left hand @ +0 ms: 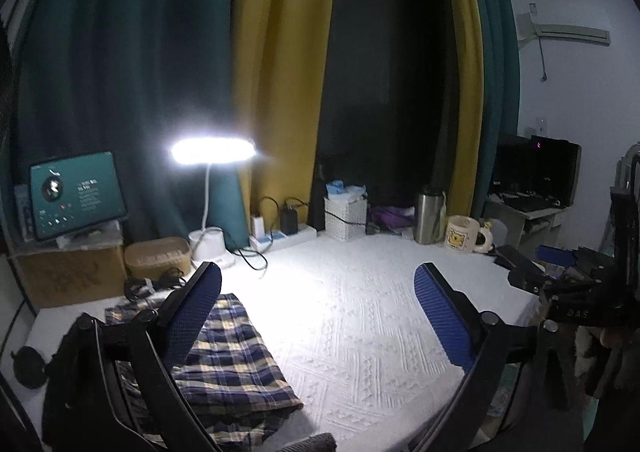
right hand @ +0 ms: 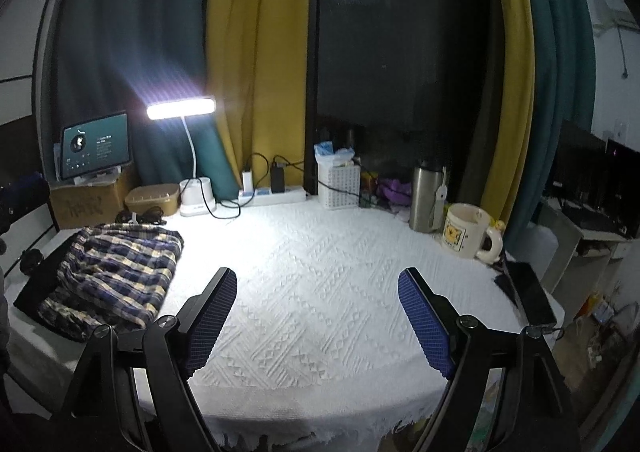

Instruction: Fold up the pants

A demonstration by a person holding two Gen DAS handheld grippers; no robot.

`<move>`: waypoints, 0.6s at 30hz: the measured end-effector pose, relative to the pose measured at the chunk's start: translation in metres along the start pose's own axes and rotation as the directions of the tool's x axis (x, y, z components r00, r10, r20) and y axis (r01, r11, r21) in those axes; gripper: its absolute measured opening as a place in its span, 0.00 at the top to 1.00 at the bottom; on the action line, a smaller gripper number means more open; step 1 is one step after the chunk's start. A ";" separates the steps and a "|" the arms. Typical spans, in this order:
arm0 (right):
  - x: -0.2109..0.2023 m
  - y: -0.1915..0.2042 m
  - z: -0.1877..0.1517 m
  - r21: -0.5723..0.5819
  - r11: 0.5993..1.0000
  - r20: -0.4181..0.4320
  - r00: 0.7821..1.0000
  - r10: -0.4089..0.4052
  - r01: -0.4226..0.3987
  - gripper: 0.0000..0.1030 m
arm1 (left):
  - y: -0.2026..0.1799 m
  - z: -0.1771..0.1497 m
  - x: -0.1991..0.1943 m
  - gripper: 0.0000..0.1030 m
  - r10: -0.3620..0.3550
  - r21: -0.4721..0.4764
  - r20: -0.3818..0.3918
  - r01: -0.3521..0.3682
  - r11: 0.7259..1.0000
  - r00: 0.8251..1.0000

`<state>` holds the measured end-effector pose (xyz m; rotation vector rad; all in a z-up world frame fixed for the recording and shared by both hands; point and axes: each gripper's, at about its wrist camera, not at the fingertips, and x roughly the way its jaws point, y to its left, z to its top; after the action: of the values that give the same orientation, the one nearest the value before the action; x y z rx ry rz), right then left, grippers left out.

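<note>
The blue, navy and cream plaid flannel pants [right hand: 114,272] lie as a compact folded bundle on the table [right hand: 320,292], which is covered with a white textured cloth, and they sit well off to the left of both grippers' aim, toward the table's left edge. The left gripper [left hand: 316,316] has its blue-padded fingers [left hand: 192,316] spread wide with nothing between them; its left finger overlaps the bundle in the left wrist view, but whether it touches the cloth cannot be told, and it looks to be above it. The right gripper [right hand: 318,320] is likewise wide apart and empty, over bare white cloth, with the pants up and to its left, clear of its left finger. The bundle's long axis runs roughly away from the grippers, from the near table edge toward the tan lidded box [right hand: 152,198] and cardboard carton at the back. The left hand is plainly the nearer one; the right would have to cross leftward to reach the fabric. Judging by the tidy layered shape, the folding looks largely done, and any further tuck would fall to the left gripper.
</note>
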<state>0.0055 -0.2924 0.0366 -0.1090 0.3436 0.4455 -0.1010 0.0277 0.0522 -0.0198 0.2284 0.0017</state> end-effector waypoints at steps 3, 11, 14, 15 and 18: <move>-0.007 0.003 0.005 0.011 1.000 0.023 1.000 0.006 -0.006 0.16 | 0.002 0.005 -0.008 0.06 -0.007 -0.001 0.015 0.007 1.000 1.000; -0.026 0.020 0.021 0.019 1.000 0.089 0.996 -0.005 0.003 0.08 | 0.009 0.018 -0.031 0.06 0.058 -0.006 0.084 -0.057 0.998 0.995; -0.031 0.026 0.027 0.017 1.000 0.120 0.993 -0.014 0.012 0.04 | 0.018 0.019 -0.040 0.01 0.107 -0.035 0.125 -0.104 0.994 0.986; -0.032 0.028 0.030 0.019 1.000 0.129 0.992 -0.010 0.008 0.04 | 0.021 0.019 -0.041 0.01 0.123 -0.041 0.131 -0.119 0.992 0.984; -0.034 0.035 0.035 0.007 1.000 0.138 0.990 -0.003 0.002 0.04 | 0.028 0.017 -0.045 0.01 0.164 -0.044 0.139 -0.159 0.986 0.977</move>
<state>-0.0280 -0.2686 0.0803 -0.0715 0.2093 0.4473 -0.1407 0.0557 0.0787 -0.0336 0.0865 0.1686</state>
